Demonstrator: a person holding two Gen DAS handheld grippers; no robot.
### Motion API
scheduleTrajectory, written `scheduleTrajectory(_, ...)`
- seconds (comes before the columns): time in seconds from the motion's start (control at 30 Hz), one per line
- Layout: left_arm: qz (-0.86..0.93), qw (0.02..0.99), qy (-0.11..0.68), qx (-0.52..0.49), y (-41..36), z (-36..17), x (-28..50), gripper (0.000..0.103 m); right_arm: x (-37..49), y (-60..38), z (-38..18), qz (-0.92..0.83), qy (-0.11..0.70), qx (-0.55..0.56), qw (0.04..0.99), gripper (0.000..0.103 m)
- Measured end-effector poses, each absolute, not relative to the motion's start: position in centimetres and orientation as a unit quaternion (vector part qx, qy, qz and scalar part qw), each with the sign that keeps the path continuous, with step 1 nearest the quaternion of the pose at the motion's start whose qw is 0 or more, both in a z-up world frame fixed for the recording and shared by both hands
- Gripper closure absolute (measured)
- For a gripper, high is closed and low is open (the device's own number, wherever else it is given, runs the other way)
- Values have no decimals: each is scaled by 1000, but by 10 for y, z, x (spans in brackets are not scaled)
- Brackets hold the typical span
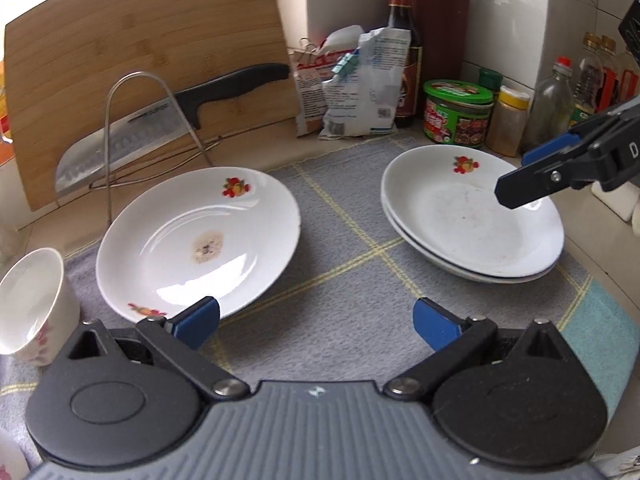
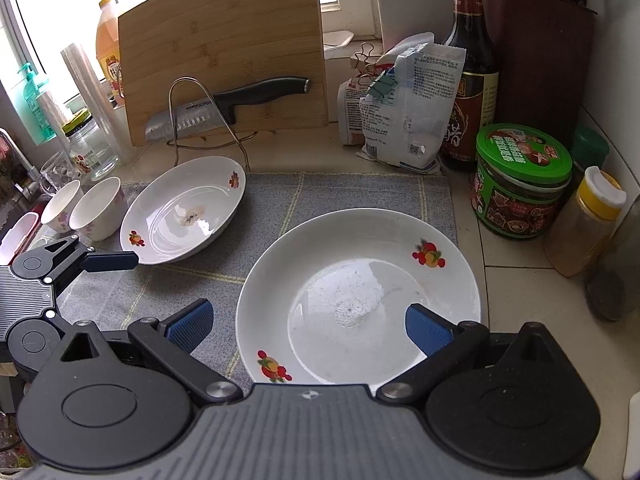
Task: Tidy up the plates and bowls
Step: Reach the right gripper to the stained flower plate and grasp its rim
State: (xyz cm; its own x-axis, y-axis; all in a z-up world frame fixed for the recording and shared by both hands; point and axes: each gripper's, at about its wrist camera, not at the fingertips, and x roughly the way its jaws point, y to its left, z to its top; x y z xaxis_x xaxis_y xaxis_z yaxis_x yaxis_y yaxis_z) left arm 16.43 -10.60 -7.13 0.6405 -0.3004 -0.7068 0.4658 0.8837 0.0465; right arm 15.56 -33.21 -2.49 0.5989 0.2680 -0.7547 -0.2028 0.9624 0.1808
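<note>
A single white plate (image 1: pixel 198 236) with fruit prints and a brown stain lies on the grey mat (image 1: pixel 340 280), and its right rim looks slightly raised. My left gripper (image 1: pixel 316 320) is open just in front of it, the left pad (image 1: pixel 196 320) close to the near rim. A stack of two matching plates (image 1: pixel 472 216) sits to the right. My right gripper (image 2: pixel 310 326) hangs open over that stack (image 2: pixel 360 300), one pad above the plate's inside and the other outside its left rim. White bowls (image 2: pixel 98 208) stand left of the single plate (image 2: pixel 184 216).
Behind the mat, a wooden cutting board (image 2: pixel 224 52) leans on the wall, with a knife (image 2: pixel 224 108) in a wire rack (image 2: pixel 200 116) in front of it. Clipped bags (image 2: pixel 404 108), a dark sauce bottle (image 2: pixel 472 72), a green-lidded jar (image 2: pixel 520 184) and spice bottles crowd the back right. Glass jars stand far left.
</note>
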Motion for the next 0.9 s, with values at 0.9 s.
scheduleTrajectory(0.9,-181,909,367,77,-43,-117,211,0,234,-213,-48,212,463,-30,860,0)
